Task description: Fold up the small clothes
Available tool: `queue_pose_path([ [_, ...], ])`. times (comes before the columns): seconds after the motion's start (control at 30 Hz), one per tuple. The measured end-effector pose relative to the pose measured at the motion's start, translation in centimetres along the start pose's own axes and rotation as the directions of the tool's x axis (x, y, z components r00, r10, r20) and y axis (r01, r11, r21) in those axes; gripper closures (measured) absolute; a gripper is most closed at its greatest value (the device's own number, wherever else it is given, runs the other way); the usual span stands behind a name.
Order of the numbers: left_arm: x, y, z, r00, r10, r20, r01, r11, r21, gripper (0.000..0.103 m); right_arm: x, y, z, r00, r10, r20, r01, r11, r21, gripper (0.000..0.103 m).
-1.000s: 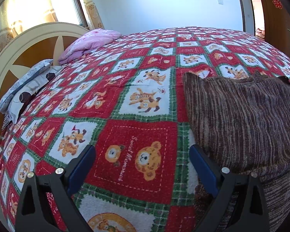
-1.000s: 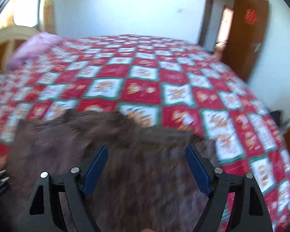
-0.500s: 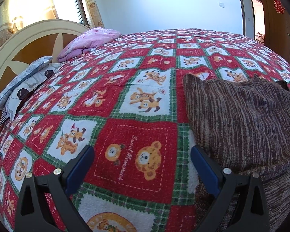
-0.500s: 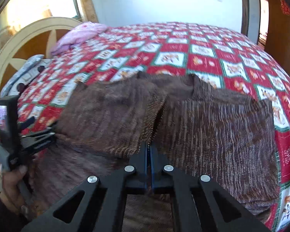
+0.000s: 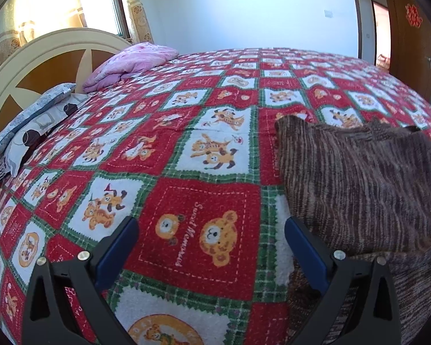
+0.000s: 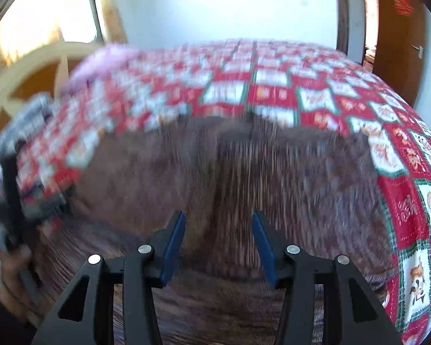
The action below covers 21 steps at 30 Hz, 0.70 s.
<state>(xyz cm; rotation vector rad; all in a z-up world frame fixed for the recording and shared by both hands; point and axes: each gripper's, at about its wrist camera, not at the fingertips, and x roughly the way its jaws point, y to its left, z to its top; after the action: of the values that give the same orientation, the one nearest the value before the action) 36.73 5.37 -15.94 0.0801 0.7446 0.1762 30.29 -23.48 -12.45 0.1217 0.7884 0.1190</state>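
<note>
Left tongs stand wide and released over the bear-print bedspread, nothing between the pads, the brown knit garment just beside the right-hand finger at 3 o'clock. Right tongs are half apart and opening above that same garment, pads gripping nothing. It lies partly folded, long axis running 9 to 3 across the blurred right view, a folded-over edge down its middle. At 10 o'clock in the left view sit a pink quilt, grey pillows and the headboard.
</note>
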Motion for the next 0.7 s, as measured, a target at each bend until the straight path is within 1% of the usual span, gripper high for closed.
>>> queue_pose_path([
  [0.07,-0.4,0.5,-0.1,0.999,-0.029,0.026,0.030,0.999,-0.022,0.000,-0.4,0.5,1.4,0.999,0.026,0.029,-0.026,1.000,-0.003,0.053],
  [0.13,-0.7,0.9,-0.1,0.998,-0.047,0.041,0.049,0.998,-0.048,0.000,0.2,1.8,3.0,0.993,0.108,0.041,-0.107,0.994,-0.022,0.053],
  [0.17,-0.6,1.0,-0.1,0.998,-0.051,0.036,0.053,0.997,-0.052,0.000,0.9,2.2,3.5,0.988,0.151,0.035,-0.150,0.988,-0.020,0.053],
  [0.2,-0.4,1.0,0.0,0.998,-0.056,0.026,0.057,0.997,-0.052,0.000,2.4,2.8,4.1,0.981,0.194,0.000,-0.194,0.981,-0.022,0.053],
  [0.23,-0.3,0.9,0.0,0.998,-0.056,0.018,0.057,0.997,-0.050,0.000,3.6,2.8,4.4,0.983,0.184,-0.024,-0.184,0.982,-0.028,0.053],
  [0.27,-0.2,0.9,0.0,0.998,-0.053,0.014,0.054,0.997,-0.047,0.000,4.5,2.7,4.8,0.992,0.128,-0.022,-0.128,0.991,-0.026,0.053],
  [0.3,-0.2,0.8,0.0,0.999,-0.050,0.014,0.050,0.998,-0.045,0.000,4.9,1.8,5.1,0.998,0.063,0.012,-0.063,0.998,0.015,0.053],
  [0.37,-0.2,0.9,0.0,0.998,-0.052,0.019,0.053,0.997,-0.051,0.000,5.3,-0.1,5.7,0.998,0.059,0.026,-0.062,0.991,0.117,0.053],
  [0.4,-0.2,1.0,-0.1,0.998,-0.055,0.021,0.056,0.997,-0.057,0.000,5.8,-1.1,5.9,0.998,0.065,0.009,-0.065,0.985,0.162,0.053],
  [0.43,-0.2,1.1,-0.1,0.998,-0.061,0.022,0.063,0.996,-0.063,0.000,6.4,-1.6,5.8,0.995,0.095,-0.017,-0.090,0.978,0.186,0.053],
  [0.47,-0.2,1.2,-0.1,0.998,-0.066,0.020,0.067,0.996,-0.065,0.000,7.0,-1.7,5.6,0.988,0.142,-0.057,-0.128,0.972,0.198,0.053],
  [0.5,0.0,1.1,0.0,0.997,-0.069,0.016,0.070,0.995,-0.065,0.000,7.6,-1.5,5.2,0.977,0.188,-0.098,-0.166,0.966,0.196,0.056],
  [0.53,0.0,1.2,-0.1,0.997,-0.070,0.013,0.070,0.995,-0.064,0.000,7.6,-1.1,4.9,0.973,0.199,-0.117,-0.178,0.969,0.172,0.074],
  [0.57,0.0,1.1,-0.1,0.998,-0.070,0.011,0.070,0.996,-0.063,0.000,7.3,-0.5,4.6,0.978,0.173,-0.113,-0.158,0.979,0.131,0.090],
  [0.6,0.0,1.1,0.0,0.997,-0.070,0.011,0.071,0.996,-0.061,0.000,6.6,0.5,4.6,0.990,0.112,-0.081,-0.107,0.992,0.063,0.091],
  [0.67,0.0,1.1,-0.1,0.998,-0.069,0.012,0.069,0.996,-0.061,0.000,5.1,1.8,4.4,0.997,0.078,-0.017,-0.079,0.997,-0.016,0.094],
  [0.7,0.0,1.1,-0.1,0.998,-0.068,0.012,0.069,0.996,-0.063,0.000,3.8,2.6,4.2,0.998,0.058,0.034,-0.056,0.996,-0.070,0.094],
])
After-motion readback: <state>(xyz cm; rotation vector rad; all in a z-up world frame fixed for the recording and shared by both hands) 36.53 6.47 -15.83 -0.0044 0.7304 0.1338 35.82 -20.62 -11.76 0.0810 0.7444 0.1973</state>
